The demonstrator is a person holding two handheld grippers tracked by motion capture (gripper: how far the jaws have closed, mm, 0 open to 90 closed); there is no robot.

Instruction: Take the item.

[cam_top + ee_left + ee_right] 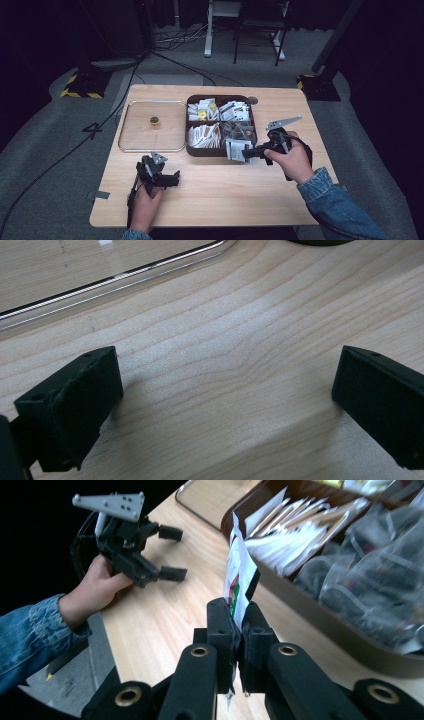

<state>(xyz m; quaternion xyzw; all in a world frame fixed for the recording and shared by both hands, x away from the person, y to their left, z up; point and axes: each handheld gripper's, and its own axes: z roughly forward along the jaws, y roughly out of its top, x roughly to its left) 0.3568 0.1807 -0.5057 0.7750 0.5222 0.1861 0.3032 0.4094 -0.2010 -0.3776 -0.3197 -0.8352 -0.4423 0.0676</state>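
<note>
On the wooden table [215, 195], at the left, the left gripper [175, 179] rests low with its jaws spread wide and nothing between them, near a clear tray [150, 148]. To the right, the right gripper [246, 154] pinches a white sachet [234, 149] at the front edge of the brown compartment box [220, 151].

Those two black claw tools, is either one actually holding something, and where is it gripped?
The right gripper pinches a small white packet by its lower edge, beside the brown tray. The left gripper is open and empty.
</note>
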